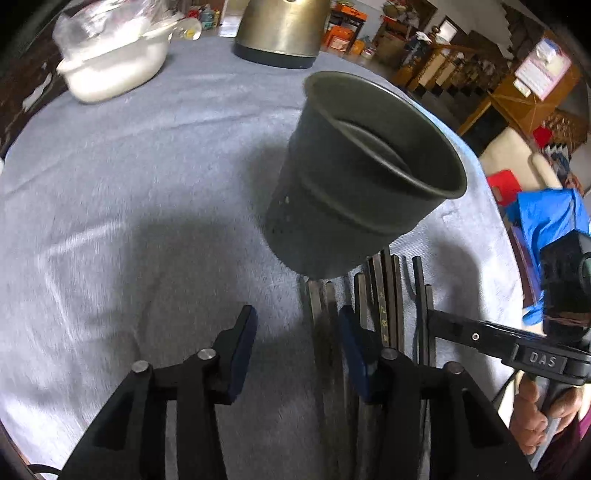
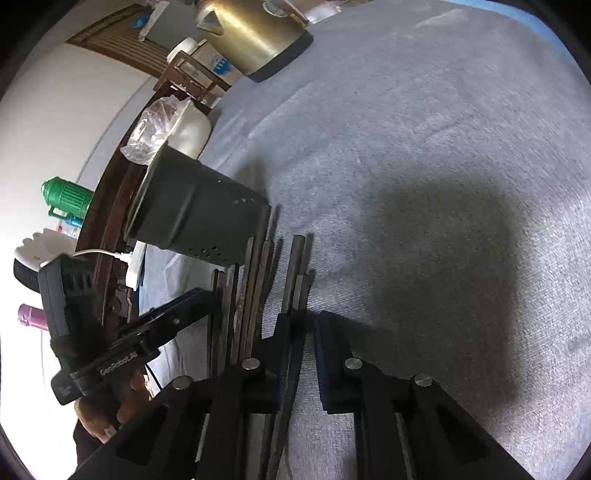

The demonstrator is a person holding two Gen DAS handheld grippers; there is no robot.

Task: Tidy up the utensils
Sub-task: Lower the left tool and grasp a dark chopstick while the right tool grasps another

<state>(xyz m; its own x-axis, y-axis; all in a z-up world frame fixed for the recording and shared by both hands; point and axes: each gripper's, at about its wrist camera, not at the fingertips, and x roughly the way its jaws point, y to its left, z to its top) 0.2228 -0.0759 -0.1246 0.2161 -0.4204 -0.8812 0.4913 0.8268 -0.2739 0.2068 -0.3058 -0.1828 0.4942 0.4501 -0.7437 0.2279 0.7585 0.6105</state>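
Observation:
A dark grey perforated utensil holder (image 1: 354,177) (image 2: 192,210) stands on the grey cloth, and its inside looks empty. Several dark chopsticks (image 1: 384,306) (image 2: 255,288) lie side by side on the cloth, their far ends at its base. My left gripper (image 1: 299,332) hangs low over the leftmost sticks. Its jaws are apart with two sticks between them, and the pads do not press on these. My right gripper (image 2: 304,328) is at the opposite side of the row, shut on the outermost pair of chopsticks (image 2: 297,280). Its finger (image 1: 461,328) also shows in the left wrist view.
A brass-coloured kettle (image 1: 280,29) (image 2: 255,33) and a white bowl under plastic wrap (image 1: 110,62) (image 2: 184,129) stand at the far side of the table. A white power strip (image 2: 135,266) lies near the table's edge. A hand (image 1: 535,413) holds the right gripper's handle.

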